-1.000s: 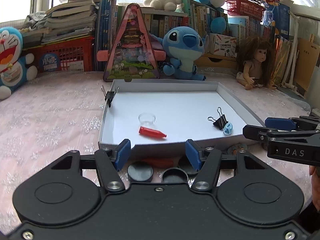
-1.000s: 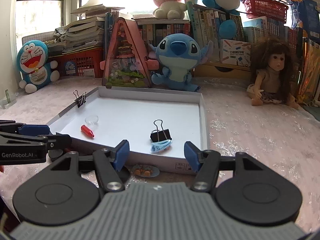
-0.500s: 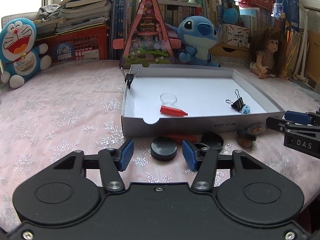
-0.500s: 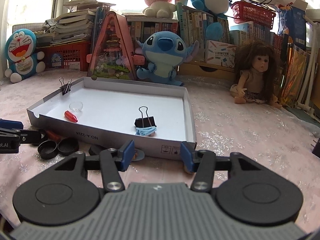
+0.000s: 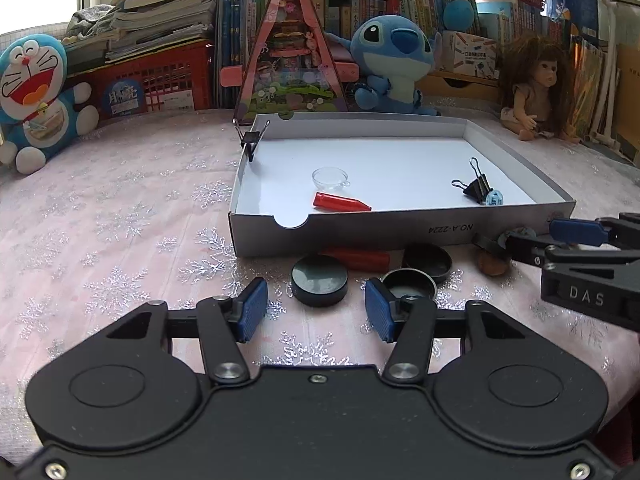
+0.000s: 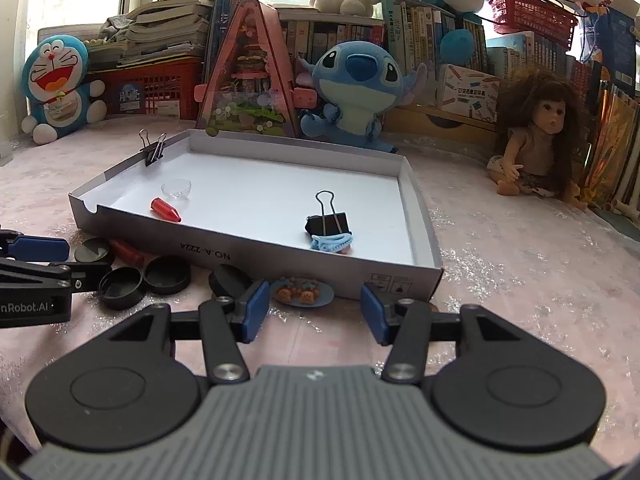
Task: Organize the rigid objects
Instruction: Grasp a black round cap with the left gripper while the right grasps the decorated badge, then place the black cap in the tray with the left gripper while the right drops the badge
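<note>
A shallow white box (image 5: 400,229) (image 6: 280,254) lies on the table. In it are a red cone cap (image 5: 340,202) (image 6: 165,209), a clear cup (image 5: 329,178), a black binder clip (image 5: 476,187) (image 6: 328,222) and a blue hair clip (image 6: 331,242). Another binder clip (image 5: 250,140) grips its left wall. In front of the box lie black round lids (image 5: 319,279) (image 6: 167,275), a red cylinder (image 5: 360,260) and a small blue plate with orange pieces (image 6: 302,294). My left gripper (image 5: 316,314) is open just short of the lids. My right gripper (image 6: 314,310) is open just short of the plate.
Plush toys (image 5: 394,64), a doll (image 5: 536,84), a pink triangular case (image 5: 290,60), a red crate (image 5: 160,80) and stacked books line the back of the table. The tablecloth is pink with silver snowflakes.
Both grippers have drawn back from the box and risen, so the lids, the red cylinder and the plate now show in front of it. Both stay open and empty.
</note>
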Tool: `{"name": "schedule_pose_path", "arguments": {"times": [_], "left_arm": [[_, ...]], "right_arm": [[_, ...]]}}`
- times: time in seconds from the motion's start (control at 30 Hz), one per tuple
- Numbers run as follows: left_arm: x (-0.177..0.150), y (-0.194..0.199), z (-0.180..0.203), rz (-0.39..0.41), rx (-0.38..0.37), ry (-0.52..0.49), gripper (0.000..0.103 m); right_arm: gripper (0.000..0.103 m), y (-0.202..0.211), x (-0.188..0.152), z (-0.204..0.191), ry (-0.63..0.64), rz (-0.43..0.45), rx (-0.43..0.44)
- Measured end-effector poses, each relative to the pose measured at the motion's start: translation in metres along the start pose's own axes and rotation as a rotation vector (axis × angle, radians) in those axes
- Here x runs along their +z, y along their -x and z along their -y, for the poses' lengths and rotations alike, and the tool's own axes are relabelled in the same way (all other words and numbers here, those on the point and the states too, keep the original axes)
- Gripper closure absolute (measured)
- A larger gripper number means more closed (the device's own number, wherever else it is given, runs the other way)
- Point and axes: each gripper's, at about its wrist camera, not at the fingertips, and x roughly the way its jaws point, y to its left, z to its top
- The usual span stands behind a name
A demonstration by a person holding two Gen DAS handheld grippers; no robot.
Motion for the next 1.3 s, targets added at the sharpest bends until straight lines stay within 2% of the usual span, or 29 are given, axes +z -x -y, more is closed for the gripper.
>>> {"name": "schedule_pose_path", "arguments": {"times": [0.5, 0.53, 0.57, 0.6, 0.63, 0.67, 0.8, 1.0, 1.3], "left_arm": [[-0.001, -0.009, 0.005, 0.031, 0.022, 0.007, 0.052], [-0.001, -0.009, 0.006, 0.033, 0.022, 0.006, 0.053], [-0.001, -0.009, 0.006, 0.035, 0.021, 0.007, 0.060], [-0.001, -0.008, 0.006, 0.039, 0.019, 0.007, 0.065], [-0.001, -0.008, 0.006, 0.041, 0.020, 0.009, 0.073], [-0.001, -0.006, 0.005, 0.041, 0.022, 0.019, 0.073], [0.001, 0.001, 0.005, 0.044, 0.010, 0.026, 0.073], [0.006, 0.014, 0.008, 0.079, 0.008, 0.008, 0.073], [0.023, 0.026, 0.008, 0.106, -0.013, 0.021, 0.073]], "right_arm": [[0.035, -0.013, -0.002, -0.002, -0.068, -0.020, -0.010], [0.035, -0.013, -0.002, -0.002, -0.067, -0.018, -0.012], [0.035, -0.013, -0.002, -0.002, -0.066, -0.017, -0.012], [0.036, -0.013, -0.002, -0.002, -0.064, -0.020, -0.010], [0.058, -0.013, -0.002, -0.003, -0.057, -0.022, 0.009], [0.066, -0.011, -0.001, -0.003, -0.052, -0.022, 0.026], [0.066, -0.007, 0.000, -0.006, -0.032, -0.024, 0.053], [0.066, -0.002, 0.002, 0.003, -0.076, -0.027, 0.054], [0.066, 0.014, 0.019, 0.015, -0.096, 0.028, 0.057]]}}
